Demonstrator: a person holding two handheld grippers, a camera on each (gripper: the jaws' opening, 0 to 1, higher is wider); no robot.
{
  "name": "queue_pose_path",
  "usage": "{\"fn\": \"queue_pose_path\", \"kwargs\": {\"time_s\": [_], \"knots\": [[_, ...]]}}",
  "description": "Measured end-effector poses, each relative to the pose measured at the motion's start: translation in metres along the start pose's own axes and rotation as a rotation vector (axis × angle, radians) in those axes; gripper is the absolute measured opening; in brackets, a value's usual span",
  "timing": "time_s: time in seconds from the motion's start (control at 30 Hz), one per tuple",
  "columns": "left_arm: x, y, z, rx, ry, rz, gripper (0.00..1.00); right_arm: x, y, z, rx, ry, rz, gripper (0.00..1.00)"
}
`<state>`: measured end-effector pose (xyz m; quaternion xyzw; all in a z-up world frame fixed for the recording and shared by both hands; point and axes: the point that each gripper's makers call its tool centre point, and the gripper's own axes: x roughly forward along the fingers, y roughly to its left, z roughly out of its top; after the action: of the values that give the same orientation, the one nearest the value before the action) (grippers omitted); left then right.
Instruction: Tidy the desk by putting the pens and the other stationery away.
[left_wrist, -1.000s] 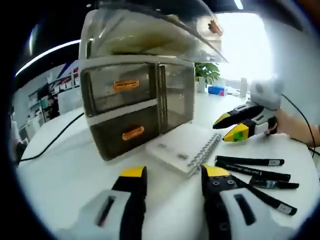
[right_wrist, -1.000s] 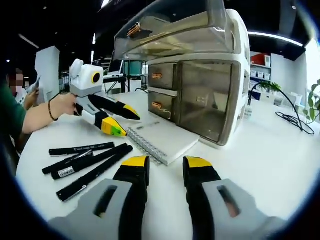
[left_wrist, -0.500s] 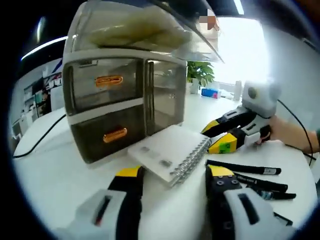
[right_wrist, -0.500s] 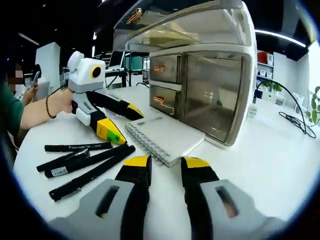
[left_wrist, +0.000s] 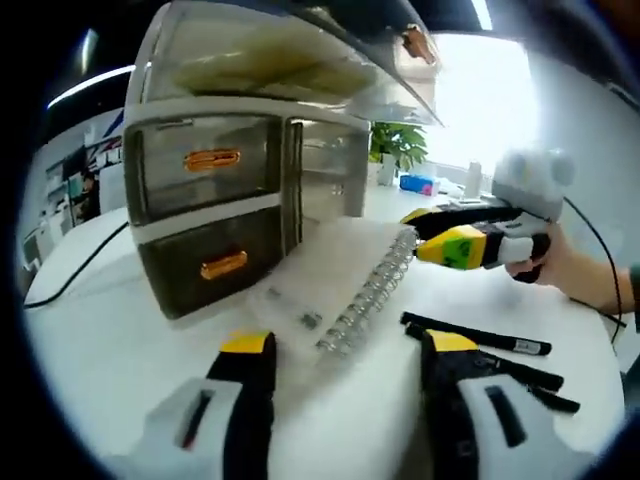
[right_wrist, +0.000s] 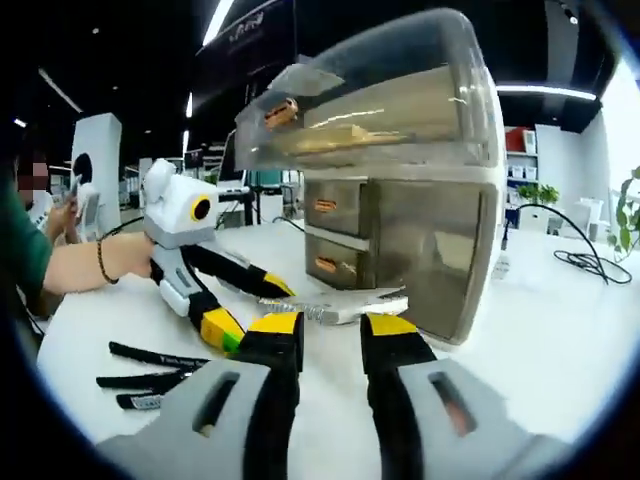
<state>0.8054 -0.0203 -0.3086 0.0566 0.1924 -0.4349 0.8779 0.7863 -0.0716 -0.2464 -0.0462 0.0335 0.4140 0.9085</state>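
Spiral notebook (left_wrist: 335, 280) now tilted, spiral edge raised off counter (left_wrist: 120, 320), far edge near drawer organizer (left_wrist: 230, 170); earlier flat. Right gripper (left_wrist: 425, 232) pinching spiral edge; earlier spread, hovering. Left gripper (left_wrist: 345, 350) spread, holding nothing, above counter. Black pens (left_wrist: 480, 335) on counter beside notebook.

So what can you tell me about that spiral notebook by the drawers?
The notebook is closed, with a plain white cover and a metal spiral binding along one edge. It sits tilted on the white desk, its far side up against the drawer unit. The right gripper has its jaws at the far end of the spiral; whether they are clamped on it is unclear.
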Motion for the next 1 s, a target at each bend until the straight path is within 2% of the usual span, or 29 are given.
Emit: {"fn": "queue_pose_path", "kwargs": {"time_s": [0.03, 0.07, 0.17, 0.23, 0.4, 0.47, 0.53, 0.6, 0.63, 0.7, 0.73, 0.8, 0.83, 0.87, 0.93, 1.0], "knots": [[0.000, 0.002, 0.000, 0.021, 0.001, 0.012, 0.59, 0.001, 0.009, 0.010, 0.019, -0.050, 0.041, 0.21], [-0.001, 0.001, 0.000, 0.014, 0.001, 0.011, 0.59, 0.004, 0.013, 0.017, 0.018, -0.086, 0.046, 0.21], [-0.004, 0.003, 0.004, -0.034, -0.002, 0.013, 0.60, 0.014, 0.024, 0.029, 0.007, -0.121, 0.078, 0.20], [-0.005, 0.005, 0.003, -0.044, -0.001, 0.017, 0.59, 0.018, 0.035, 0.038, 0.014, -0.146, 0.123, 0.19], [-0.015, 0.004, -0.004, -0.001, 0.038, 0.059, 0.64, 0.035, 0.051, 0.046, -0.005, -0.159, 0.163, 0.19], [-0.015, 0.005, -0.004, 0.025, 0.042, 0.083, 0.62, 0.043, 0.055, 0.051, -0.021, -0.154, 0.166, 0.18], [-0.015, 0.001, -0.004, 0.031, 0.046, 0.076, 0.62, 0.052, 0.061, 0.057, -0.029, -0.156, 0.179, 0.18], [-0.019, -0.001, -0.005, 0.032, 0.039, 0.086, 0.57, 0.061, 0.069, 0.063, -0.048, -0.156, 0.189, 0.18], [-0.019, 0.004, -0.004, 0.011, 0.027, 0.107, 0.55, 0.066, 0.072, 0.065, -0.059, -0.152, 0.187, 0.18], [-0.022, 0.010, 0.000, -0.064, -0.012, 0.135, 0.50, 0.074, 0.068, 0.066, -0.060, -0.113, 0.119, 0.18], [-0.024, 0.013, 0.001, -0.097, -0.026, 0.150, 0.46, 0.077, 0.070, 0.067, -0.065, -0.095, 0.107, 0.18], [-0.028, 0.019, 0.003, -0.131, -0.056, 0.163, 0.38, 0.083, 0.081, 0.068, -0.174, -0.072, 0.124, 0.18], [-0.029, 0.022, 0.004, -0.136, -0.061, 0.167, 0.34, 0.087, 0.082, 0.068, -0.216, -0.058, 0.112, 0.18], [-0.031, 0.028, 0.010, -0.172, -0.095, 0.185, 0.30, 0.090, 0.081, 0.068, -0.229, -0.048, 0.099, 0.18], [-0.036, 0.034, 0.021, -0.224, -0.156, 0.194, 0.26, 0.097, 0.084, 0.069, -0.216, -0.057, 0.104, 0.19], [-0.042, 0.034, 0.027, -0.217, -0.196, 0.191, 0.25, 0.103, 0.088, 0.070, -0.160, -0.086, 0.124, 0.20]]}}
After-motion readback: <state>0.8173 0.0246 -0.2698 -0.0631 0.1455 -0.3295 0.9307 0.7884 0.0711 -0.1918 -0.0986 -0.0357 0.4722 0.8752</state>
